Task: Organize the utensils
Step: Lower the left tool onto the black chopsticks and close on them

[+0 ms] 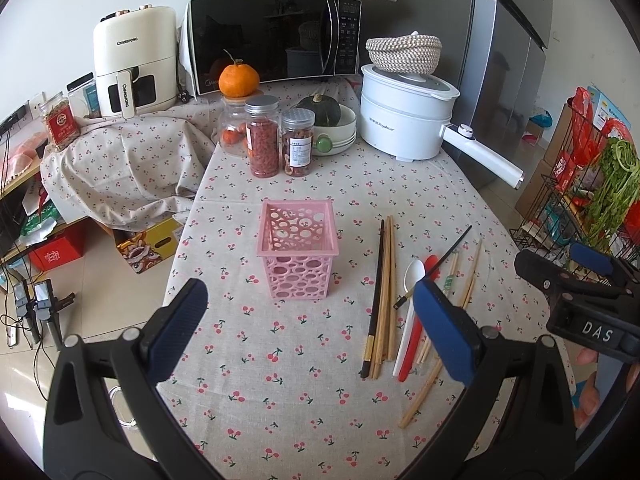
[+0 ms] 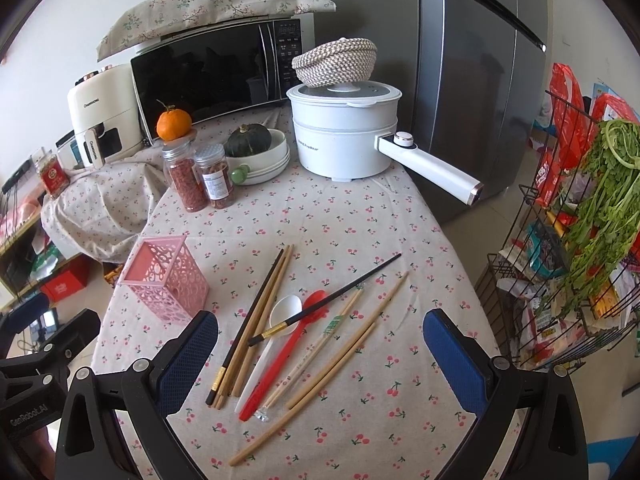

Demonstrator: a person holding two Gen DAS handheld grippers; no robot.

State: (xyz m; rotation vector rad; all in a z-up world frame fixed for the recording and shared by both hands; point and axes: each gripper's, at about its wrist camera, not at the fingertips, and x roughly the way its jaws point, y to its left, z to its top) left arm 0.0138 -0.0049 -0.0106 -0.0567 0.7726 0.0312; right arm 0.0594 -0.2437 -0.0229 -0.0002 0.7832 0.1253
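A pink perforated basket [image 1: 297, 252] [image 2: 164, 280] stands upright on the cherry-print tablecloth. To its right lie loose utensils: a bundle of wooden chopsticks with one black one [image 1: 382, 296] [image 2: 256, 320], a white spoon [image 1: 412, 280] [image 2: 284, 310], a red spoon [image 1: 430, 262] [image 2: 288, 356], a black chopstick [image 2: 328, 300] resting across the spoons, and long bamboo chopsticks [image 2: 340, 360]. My left gripper [image 1: 312, 332] is open in front of the basket, holding nothing. My right gripper [image 2: 320, 360] is open above the utensil pile, holding nothing.
At the back stand two jars [image 1: 276, 140], a squash in a bowl [image 1: 324, 112], a white electric pot [image 1: 404, 116] with its long handle [image 2: 432, 168] jutting right, a microwave [image 1: 272, 40] and an air fryer [image 1: 134, 60]. A wire rack with greens [image 2: 580, 240] is right of the table.
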